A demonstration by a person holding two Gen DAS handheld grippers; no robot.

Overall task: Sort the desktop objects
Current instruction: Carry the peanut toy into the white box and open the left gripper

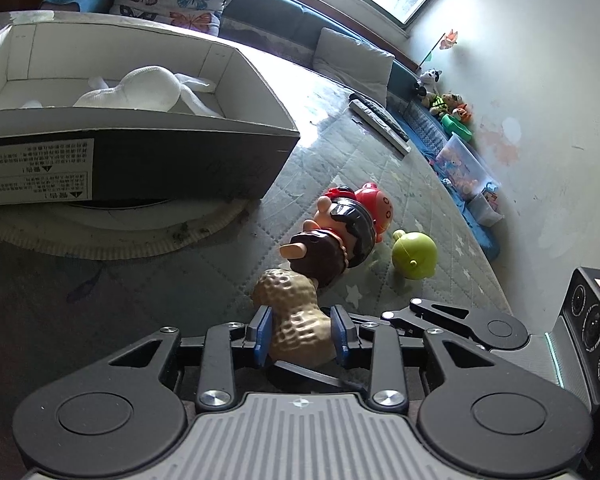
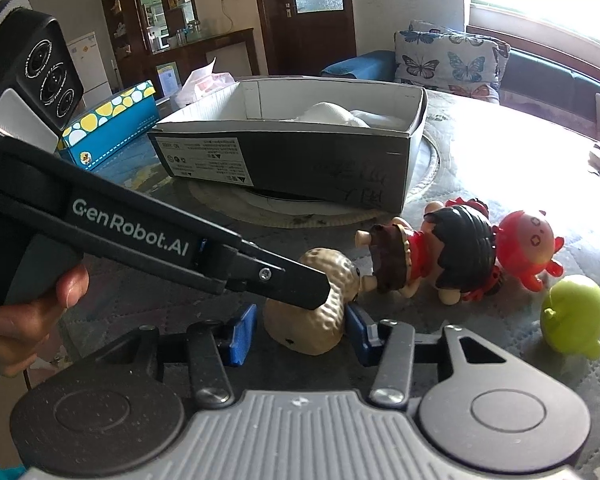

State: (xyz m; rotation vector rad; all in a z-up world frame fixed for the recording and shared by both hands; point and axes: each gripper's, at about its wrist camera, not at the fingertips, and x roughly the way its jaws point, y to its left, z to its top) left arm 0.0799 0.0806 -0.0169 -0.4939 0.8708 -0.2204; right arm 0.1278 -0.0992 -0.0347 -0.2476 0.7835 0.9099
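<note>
Left wrist view: the left gripper point(image 1: 300, 334) is clenching its jaws on the peanut toy point(image 1: 294, 316) lying on the surface point(image 1: 180, 280), probably to lift it into the open box point(image 1: 140, 152). The right gripper point(image 2: 300, 330) is flanking the peanut too, jaws released.

You see a tan dimpled peanut toy point(image 1: 296, 316), a lime-green toy point(image 1: 415, 255), a red figure point(image 2: 534, 246), and a black box point(image 2: 300, 160) apparently white inside.
</note>
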